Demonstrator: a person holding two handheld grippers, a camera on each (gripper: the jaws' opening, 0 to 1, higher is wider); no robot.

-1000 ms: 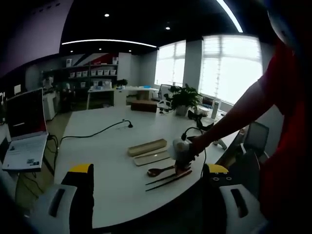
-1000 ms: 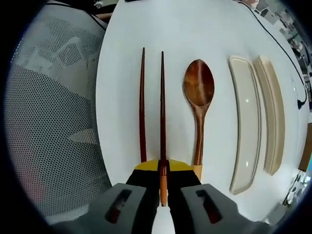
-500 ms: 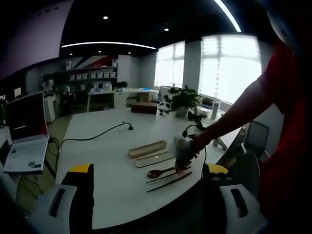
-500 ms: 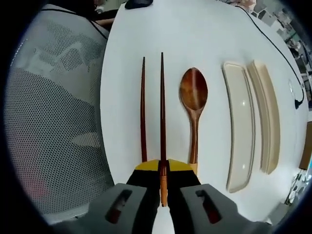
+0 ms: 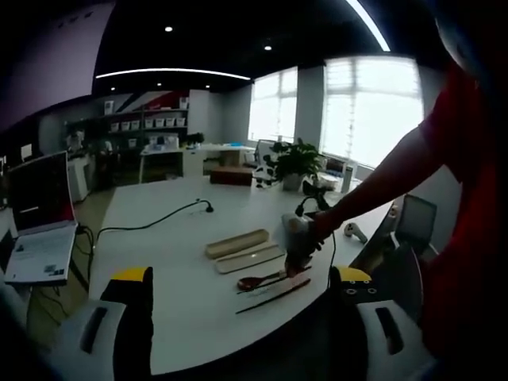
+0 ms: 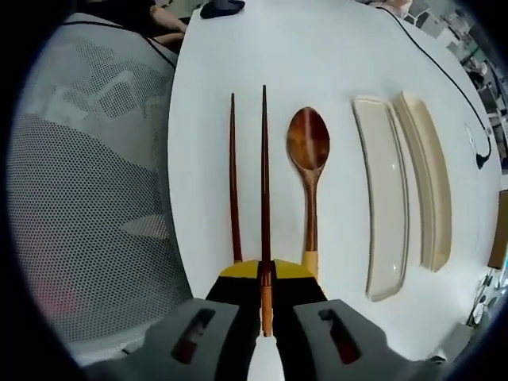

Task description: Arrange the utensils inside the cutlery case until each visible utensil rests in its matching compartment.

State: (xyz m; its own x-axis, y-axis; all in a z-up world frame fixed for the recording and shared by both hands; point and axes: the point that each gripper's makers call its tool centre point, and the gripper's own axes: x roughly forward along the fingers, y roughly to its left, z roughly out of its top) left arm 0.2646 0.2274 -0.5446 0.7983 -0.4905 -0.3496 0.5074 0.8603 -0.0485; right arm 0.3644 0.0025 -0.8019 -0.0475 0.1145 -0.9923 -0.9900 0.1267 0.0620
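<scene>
no legible text anywhere

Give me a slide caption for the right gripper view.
Right gripper clamps one chopstick beside its twin, a wooden spoon and an open case.

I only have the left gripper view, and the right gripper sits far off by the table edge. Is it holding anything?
Observer: Yes, the right gripper is shut on one chopstick.
Operator: Where is the other one?
Observer: The second chopstick lies on the table, just left of the held one.
Operator: And the spoon?
Observer: The spoon lies bowl-up on the table between the chopsticks and the open case tray, not in it.
</scene>
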